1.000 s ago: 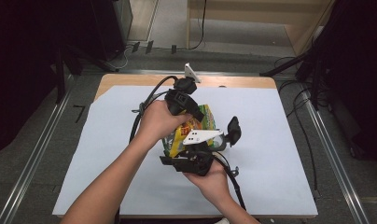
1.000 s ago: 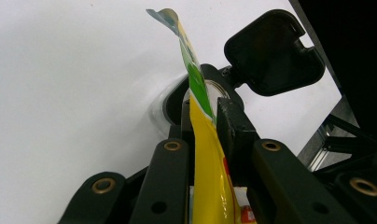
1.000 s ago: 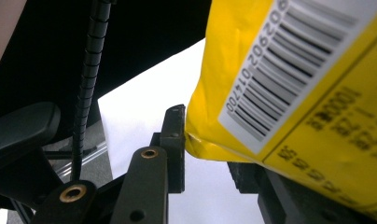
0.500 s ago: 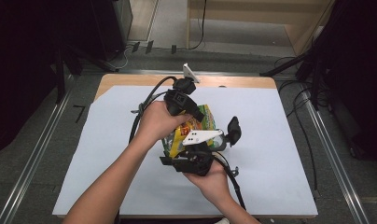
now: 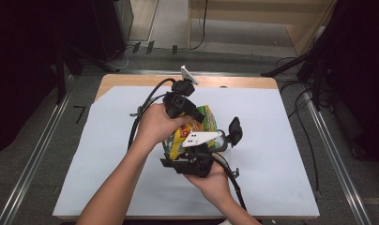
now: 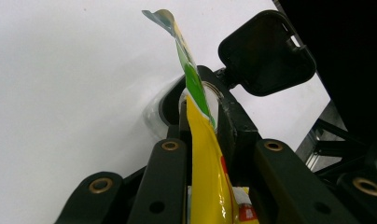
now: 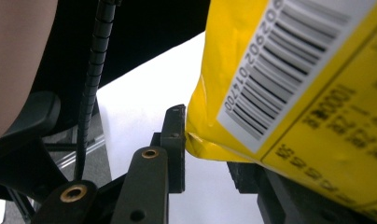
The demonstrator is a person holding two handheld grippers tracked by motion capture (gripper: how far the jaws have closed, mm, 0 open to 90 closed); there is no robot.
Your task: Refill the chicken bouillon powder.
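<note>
A yellow and green snack bag (image 5: 204, 116) is held up over the white sheet at mid table. My left gripper (image 5: 196, 117) comes at it from the far side and is shut on the bag's thin edge (image 6: 203, 140). My right gripper (image 5: 185, 147) reaches up from the near side. In the right gripper view its left pad (image 7: 174, 140) presses the corner of the bag's barcode side (image 7: 289, 84), and the other jaw is mostly hidden behind the bag. A black clip with a round opening (image 6: 224, 107) and an open hinged lid (image 6: 266, 51) sits around the bag's top edge.
The white sheet (image 5: 281, 154) covers a wooden table (image 5: 131, 80). The clip's black lid (image 5: 235, 129) sticks out to the right of the bag. Black cables (image 5: 145, 108) trail from the left gripper across the sheet. Metal rails run along both sides of the table.
</note>
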